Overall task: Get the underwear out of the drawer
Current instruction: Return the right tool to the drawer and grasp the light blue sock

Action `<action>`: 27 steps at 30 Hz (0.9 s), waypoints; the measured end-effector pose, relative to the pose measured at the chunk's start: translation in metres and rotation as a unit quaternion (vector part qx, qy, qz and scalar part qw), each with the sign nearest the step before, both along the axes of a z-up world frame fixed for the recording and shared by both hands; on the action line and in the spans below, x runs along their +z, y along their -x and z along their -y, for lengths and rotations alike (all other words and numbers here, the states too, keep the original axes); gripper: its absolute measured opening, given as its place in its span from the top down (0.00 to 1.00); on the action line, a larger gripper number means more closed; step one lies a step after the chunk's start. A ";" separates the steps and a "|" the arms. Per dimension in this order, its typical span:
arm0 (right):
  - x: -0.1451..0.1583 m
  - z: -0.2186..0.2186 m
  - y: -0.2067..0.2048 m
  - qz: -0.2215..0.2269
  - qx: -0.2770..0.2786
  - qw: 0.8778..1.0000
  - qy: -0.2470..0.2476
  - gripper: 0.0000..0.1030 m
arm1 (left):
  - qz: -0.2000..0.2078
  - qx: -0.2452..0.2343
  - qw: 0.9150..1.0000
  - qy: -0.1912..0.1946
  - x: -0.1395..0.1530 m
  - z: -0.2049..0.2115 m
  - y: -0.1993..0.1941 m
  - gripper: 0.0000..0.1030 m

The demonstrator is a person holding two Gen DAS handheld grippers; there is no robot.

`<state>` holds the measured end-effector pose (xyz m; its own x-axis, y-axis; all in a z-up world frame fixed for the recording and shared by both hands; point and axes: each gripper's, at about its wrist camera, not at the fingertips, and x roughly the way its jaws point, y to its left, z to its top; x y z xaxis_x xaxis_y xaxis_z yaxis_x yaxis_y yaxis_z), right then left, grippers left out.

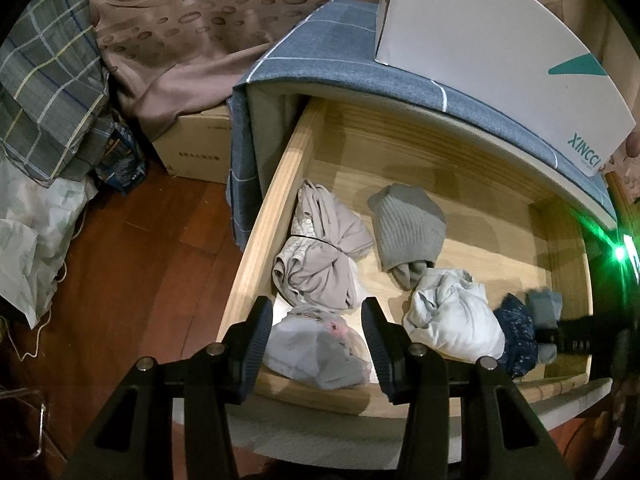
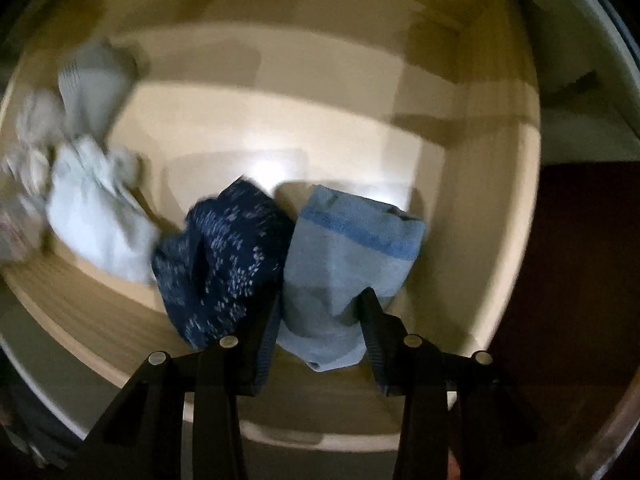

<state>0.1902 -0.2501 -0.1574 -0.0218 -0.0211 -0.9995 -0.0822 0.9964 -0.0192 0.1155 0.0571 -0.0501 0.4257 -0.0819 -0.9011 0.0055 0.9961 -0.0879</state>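
While the wooden drawer [image 1: 256, 236] stands pulled open, both grippers are at it. The drawer is the landmark here, and all the clothes lie inside it on the pale wood bottom.

The left gripper [image 1: 318, 322] hangs over the front left corner of the drawer. Its two black fingers stand apart with nothing pressed between them, so it is open. Just under it, by the front wall, lies a see-through bag [image 1: 316, 352] with pale cloth inside. A little further back sits a beige bundle [image 1: 320, 256] tied with a thin dark band. Near the middle of the drawer is a grey ribbed sock roll [image 1: 408, 228]. In front of that, nearer the front wall, is a crumpled pale blue bundle [image 1: 454, 314].

The right gripper [image 2: 320, 304] points down into the front right part of the drawer. Its fingers sit on either side of a folded light blue piece of underwear [image 2: 344, 264] that has a darker blue band across it. The right finger touches the cloth, and the left one is against its other edge. The view is blurry, so I cannot tell if the fingers really squeeze it. The blue piece lies on the drawer bottom. Touching its left side is a dark blue piece with small white flecks [image 2: 224, 256].

On top of the drawer's cabinet lies a blue grey cloth [image 1: 360, 60], and a white box [image 1: 480, 48] stands on it.
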 end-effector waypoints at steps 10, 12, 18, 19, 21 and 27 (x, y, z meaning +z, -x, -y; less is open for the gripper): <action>0.017 0.000 -0.016 0.036 -0.022 0.998 -0.037 0.63 | -0.002 0.003 1.000 0.004 -0.001 0.000 -0.001 0.54; 0.021 0.003 -0.013 0.038 -0.025 0.998 -0.031 0.51 | -0.001 0.001 1.000 0.003 -0.001 0.001 0.000 0.54; 0.011 0.010 -0.017 0.032 -0.054 0.997 -0.040 0.44 | -0.005 0.003 1.000 0.003 -0.002 0.001 0.000 0.54; 0.008 0.009 -0.018 0.030 -0.056 0.997 -0.040 0.44 | -0.008 0.004 1.000 0.003 -0.003 0.001 -0.001 0.54; 0.001 0.010 -0.020 0.029 -0.055 0.997 -0.037 0.44 | -0.012 0.004 1.000 0.002 -0.004 0.002 -0.001 0.54; -0.011 0.013 -0.028 0.020 -0.047 0.998 -0.024 0.49 | -0.034 -0.005 0.999 0.009 -0.008 0.004 -0.003 0.54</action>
